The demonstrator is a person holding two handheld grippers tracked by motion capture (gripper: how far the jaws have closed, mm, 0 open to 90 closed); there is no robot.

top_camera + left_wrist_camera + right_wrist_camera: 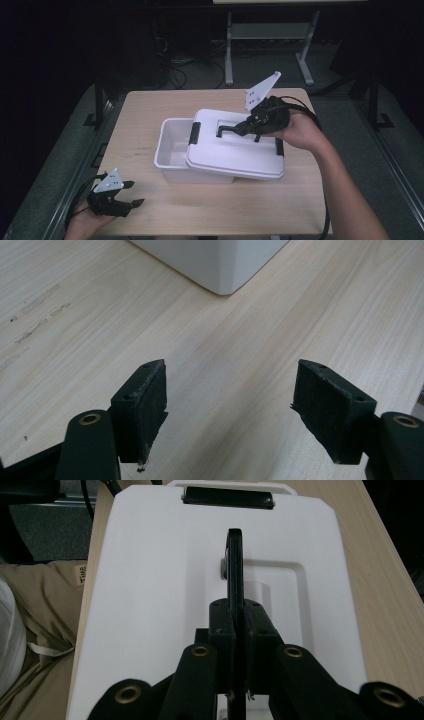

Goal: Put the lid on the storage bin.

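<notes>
A white plastic box (172, 150) stands in the middle of the wooden table. Its white lid (235, 155) lies askew over the right part, leaving the left part of the box uncovered. My right gripper (250, 127) is shut on the lid's black handle (235, 565), which stands up edge-on between the two pads. The lid (150, 595) has a black clip (227, 496) at its far end. My left gripper (131, 194) rests at the table's front left corner, apart from the box, open with nothing between its pads (147, 405). A corner of the box (220, 265) lies ahead of it.
The table (150, 107) has bare wood around the box, with edges close at the left and front. A metal table frame (230, 45) and cables stand on the dark floor beyond. Beige cloth (40, 630) lies beside the table in the right gripper view.
</notes>
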